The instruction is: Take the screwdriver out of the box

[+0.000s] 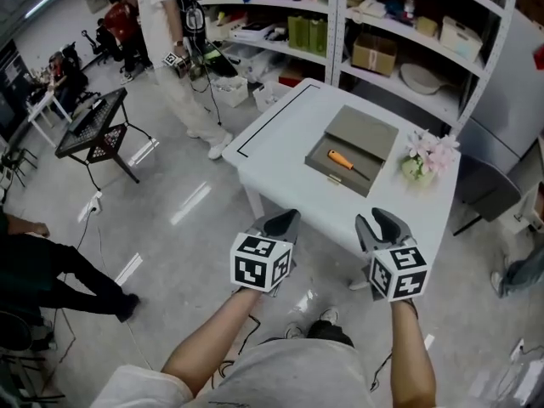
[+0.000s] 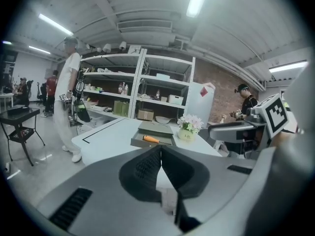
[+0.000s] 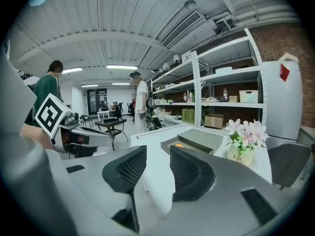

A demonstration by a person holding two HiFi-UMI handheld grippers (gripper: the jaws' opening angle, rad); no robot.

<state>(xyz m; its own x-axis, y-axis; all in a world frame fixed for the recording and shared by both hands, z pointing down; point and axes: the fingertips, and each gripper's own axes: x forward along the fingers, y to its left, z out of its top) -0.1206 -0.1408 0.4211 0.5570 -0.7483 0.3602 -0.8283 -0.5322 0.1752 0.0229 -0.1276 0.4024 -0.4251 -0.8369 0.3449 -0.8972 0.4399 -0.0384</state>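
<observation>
An open grey box lies on the white table, its lid folded back. In it rests a screwdriver with an orange handle, also seen ahead in the left gripper view as the screwdriver and in the right gripper view as the screwdriver. Both grippers hover off the table's near edge, well short of the box. My left gripper has its jaws together and empty. My right gripper stands open with nothing between its jaws.
A small pot of pink flowers stands on the table to the right of the box. Metal shelving runs behind the table. A person in white stands at the back left, near a black side table.
</observation>
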